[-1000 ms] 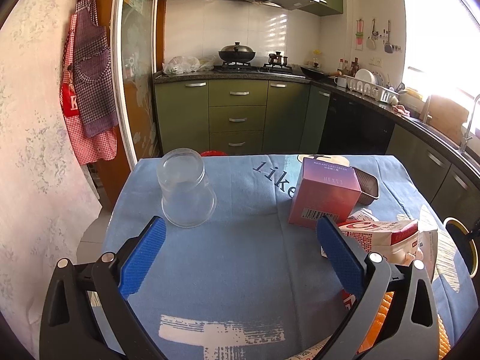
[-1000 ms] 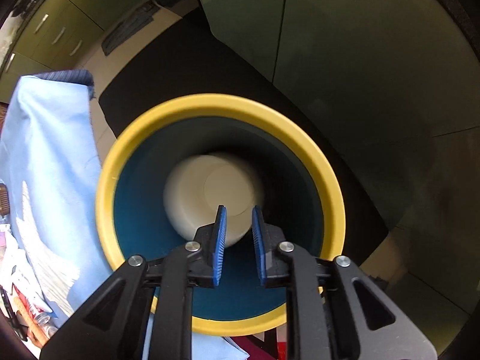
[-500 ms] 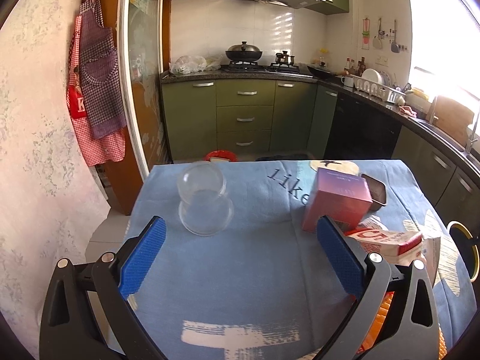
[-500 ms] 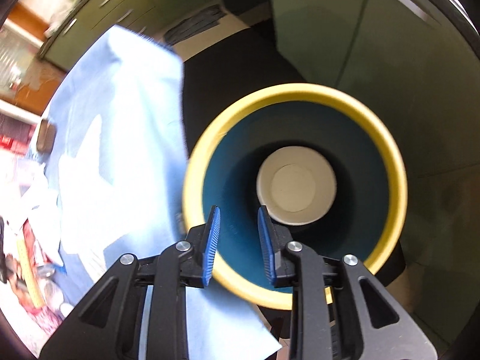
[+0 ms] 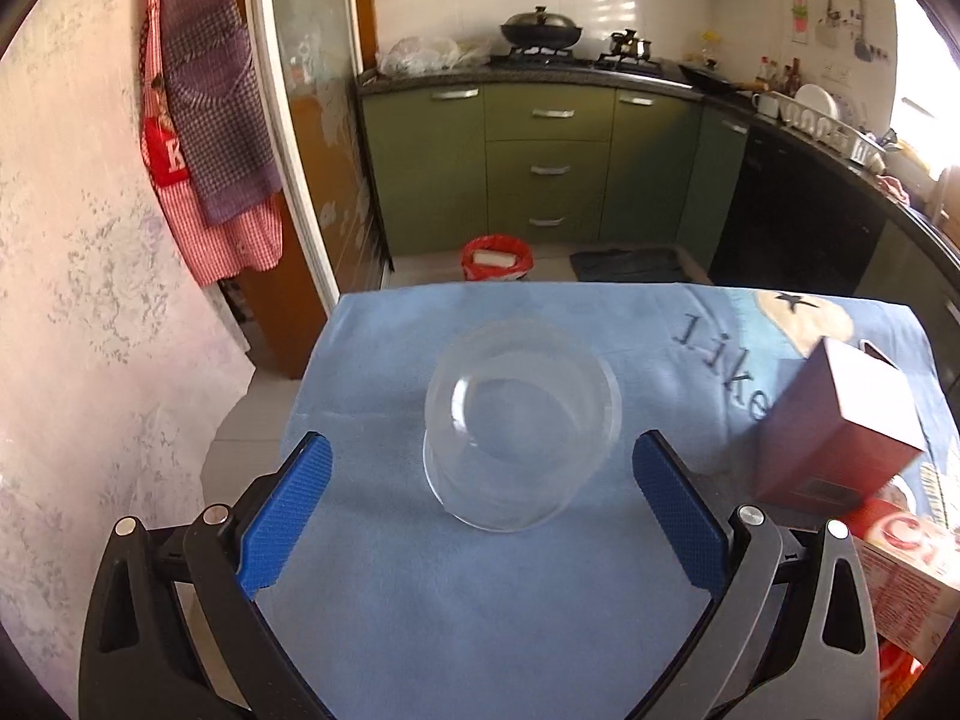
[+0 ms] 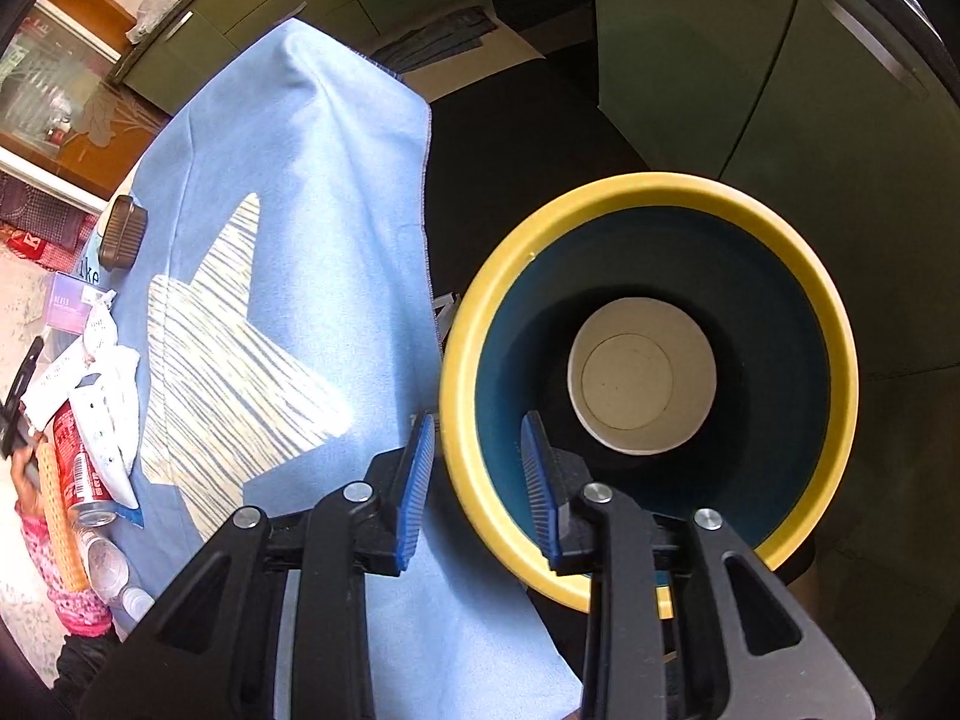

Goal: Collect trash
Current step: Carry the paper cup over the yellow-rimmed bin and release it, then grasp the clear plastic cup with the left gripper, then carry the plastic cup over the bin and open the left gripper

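Note:
A clear plastic container [image 5: 521,426] lies on the blue tablecloth [image 5: 480,600], just ahead of my open, empty left gripper [image 5: 480,480]. A pink box [image 5: 840,426] and a red-white carton [image 5: 906,552] sit to its right. My right gripper [image 6: 477,456] hangs beside the table over the yellow-rimmed blue bin [image 6: 474,396]; its jaws stand a little apart, empty, astride the near rim. A white paper cup [image 6: 642,384] lies at the bin's bottom.
In the right wrist view the tablecloth [image 6: 288,210] carries a brown tray [image 6: 123,234], white wrappers [image 6: 108,396], a red can [image 6: 78,468] and a plastic bottle [image 6: 108,564]. Green cabinets [image 5: 546,168] and a red floor bin [image 5: 497,258] lie beyond the table.
My left gripper rose and swung left, so the clear container now sits centred between its fingers. My right gripper opened slightly and drew back from over the bin toward the table.

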{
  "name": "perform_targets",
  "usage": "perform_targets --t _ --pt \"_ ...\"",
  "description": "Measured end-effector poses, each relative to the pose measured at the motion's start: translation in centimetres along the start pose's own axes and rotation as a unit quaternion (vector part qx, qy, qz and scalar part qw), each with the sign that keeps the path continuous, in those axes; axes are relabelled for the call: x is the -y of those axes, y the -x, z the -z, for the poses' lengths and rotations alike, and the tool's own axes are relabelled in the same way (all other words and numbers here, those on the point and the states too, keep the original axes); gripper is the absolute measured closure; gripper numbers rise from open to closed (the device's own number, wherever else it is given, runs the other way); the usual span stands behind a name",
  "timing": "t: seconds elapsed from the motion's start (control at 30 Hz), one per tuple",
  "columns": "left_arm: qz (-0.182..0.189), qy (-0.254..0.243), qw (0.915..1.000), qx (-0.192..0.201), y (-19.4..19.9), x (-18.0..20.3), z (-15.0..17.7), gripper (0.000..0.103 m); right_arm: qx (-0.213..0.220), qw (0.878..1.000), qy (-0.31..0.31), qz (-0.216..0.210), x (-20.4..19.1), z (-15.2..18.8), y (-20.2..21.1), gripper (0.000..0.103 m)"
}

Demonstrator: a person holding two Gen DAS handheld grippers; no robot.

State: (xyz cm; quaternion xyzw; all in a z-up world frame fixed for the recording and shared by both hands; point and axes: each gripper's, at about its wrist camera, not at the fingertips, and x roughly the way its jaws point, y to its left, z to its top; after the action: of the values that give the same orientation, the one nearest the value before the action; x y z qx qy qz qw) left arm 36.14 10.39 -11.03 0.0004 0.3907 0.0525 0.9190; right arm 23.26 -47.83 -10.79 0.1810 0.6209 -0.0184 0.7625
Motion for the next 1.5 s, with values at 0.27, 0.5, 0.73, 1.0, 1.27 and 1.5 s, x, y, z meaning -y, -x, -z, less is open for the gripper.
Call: perform_targets --t 0.27,0.5,0.73,1.0,1.27,1.5 --pt "0.034 0.009 0.9994 -0.006 -2.0 -0.9 0.0 0.054 0.006 1.0 0.006 -0.008 -0.2 0.7 0.2 0.074" --pt "0.059 -0.031 0.9972 0.034 3.9 1.2 0.5 0.054 0.018 0.999 0.009 -0.024 0.2 2.1 0.8 0.074" --pt "0.119 -0.138 0.9808 0.071 14.9 9.3 1.0 0.054 0.04 0.999 0.004 -0.028 1.8 3.5 1.7 0.074" --pt "0.229 -0.238 0.9414 0.066 22.3 23.0 2.0 0.054 0.083 0.996 0.001 -0.028 5.4 5.9 4.6 0.074" --pt "0.31 -0.337 0.8887 0.015 23.9 39.9 4.8 0.054 0.126 0.992 -0.007 -0.012 10.1 10.1 8.0 0.073" --pt "0.349 -0.391 0.8511 -0.026 24.0 53.0 9.5 0.054 0.147 0.989 -0.03 -0.011 14.3 13.0 9.2 0.073"
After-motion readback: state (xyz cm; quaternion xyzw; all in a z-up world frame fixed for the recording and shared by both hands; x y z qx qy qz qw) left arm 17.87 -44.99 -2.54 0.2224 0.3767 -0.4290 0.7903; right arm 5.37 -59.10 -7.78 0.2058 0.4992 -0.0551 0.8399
